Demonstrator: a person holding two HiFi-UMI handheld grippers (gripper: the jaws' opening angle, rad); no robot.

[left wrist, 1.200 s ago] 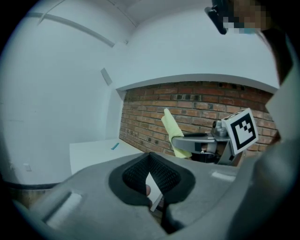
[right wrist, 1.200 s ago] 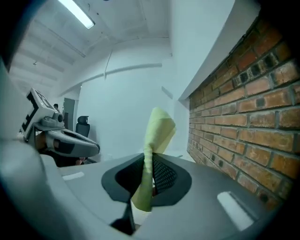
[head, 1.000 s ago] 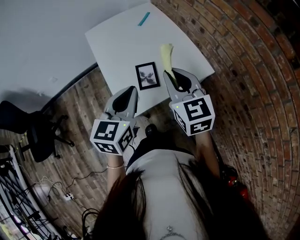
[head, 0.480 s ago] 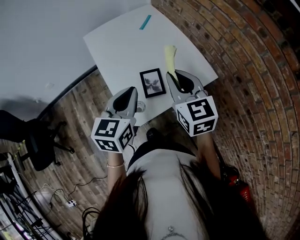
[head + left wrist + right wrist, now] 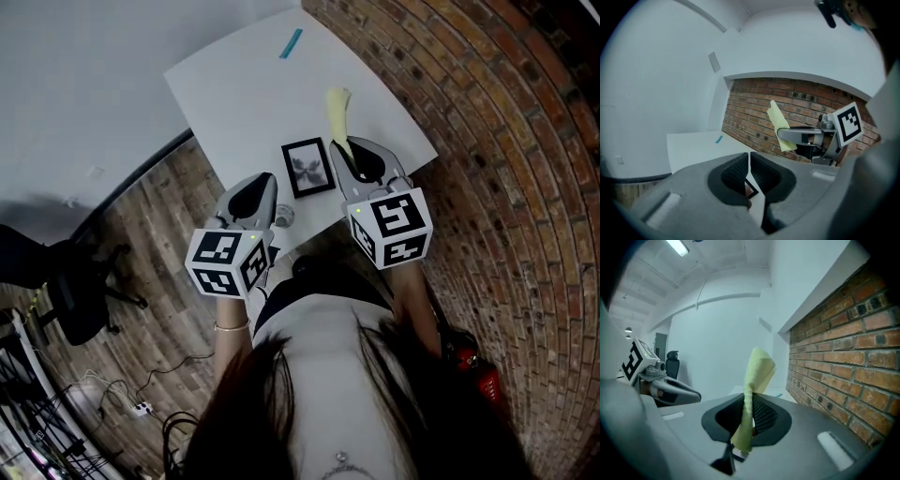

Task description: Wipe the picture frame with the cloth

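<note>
A small black picture frame (image 5: 307,169) lies flat near the front edge of the white table (image 5: 244,94). My right gripper (image 5: 343,148) is just right of the frame, shut on a yellow cloth (image 5: 337,111) that sticks up from its jaws (image 5: 757,373). My left gripper (image 5: 263,184) hovers at the table's front edge, left of the frame. Its jaws have just been opening to a thin slit (image 5: 749,161) with nothing between them. Below them, in the left gripper view, a corner of the frame (image 5: 753,187) shows.
A blue strip (image 5: 291,42) lies at the table's far side. A black office chair (image 5: 66,291) stands on the floor to the left, with cables (image 5: 94,394) near it. Brick surface borders the table on the right.
Both grippers have moved forward toward the table, so the frame now lies closer between them. The cloth stays in the right jaws.
</note>
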